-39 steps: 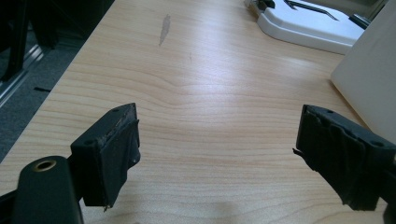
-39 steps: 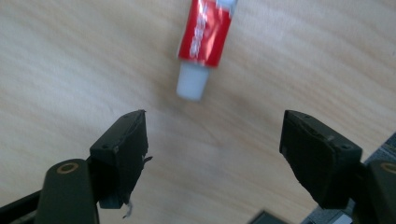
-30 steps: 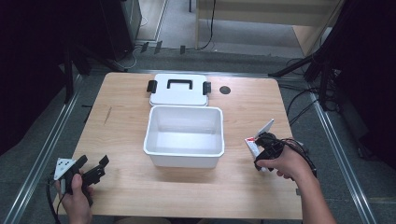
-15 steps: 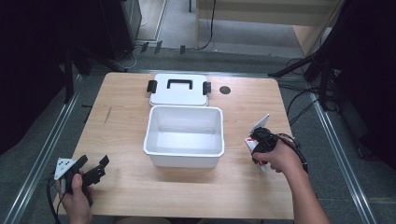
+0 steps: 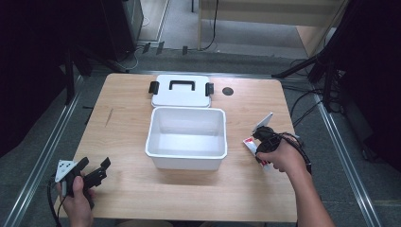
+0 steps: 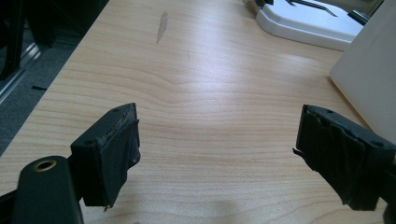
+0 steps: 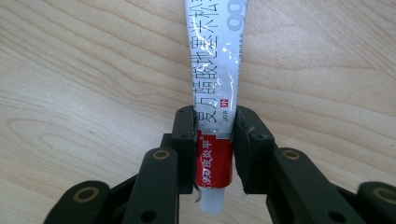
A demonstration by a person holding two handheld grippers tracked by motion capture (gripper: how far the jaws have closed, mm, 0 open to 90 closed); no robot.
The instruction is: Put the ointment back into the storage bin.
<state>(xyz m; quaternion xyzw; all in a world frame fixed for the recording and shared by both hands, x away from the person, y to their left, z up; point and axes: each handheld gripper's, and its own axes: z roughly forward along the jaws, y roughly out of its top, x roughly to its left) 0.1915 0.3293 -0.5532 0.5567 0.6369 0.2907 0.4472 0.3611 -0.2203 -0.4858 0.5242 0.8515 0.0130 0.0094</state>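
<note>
So the right gripper [image 7: 213, 128] has just been closing its jaws, and now they're clamped on the tube [image 7: 215, 88], one pad on each flat side. In the right gripper view the grip sits low on the tube, right where the red band meets the silver-white part with the printed characters. The white cap end pokes out behind the pads toward the gripper body, and the long silver part runs straight out ahead of the jaws over the wood grain. Can't tell from that view if the far end touches the table.

From the high view, the right gripper [image 5: 261, 137] is over the right part of the table [image 5: 123, 118], just to the right of the open white box [image 5: 187, 163]. The tube [image 5: 263, 121] sticks up and away at a tilt, with its pale flat end highest.

The box's lid [image 5: 181, 97] lies flat behind it, black handle and clips facing up.

The left gripper [image 5: 92, 170] is near the front left corner, well apart from all that. Its jaws stand wide open with just bare wood between them, and the left gripper view shows the box wall off at the right edge.
</note>
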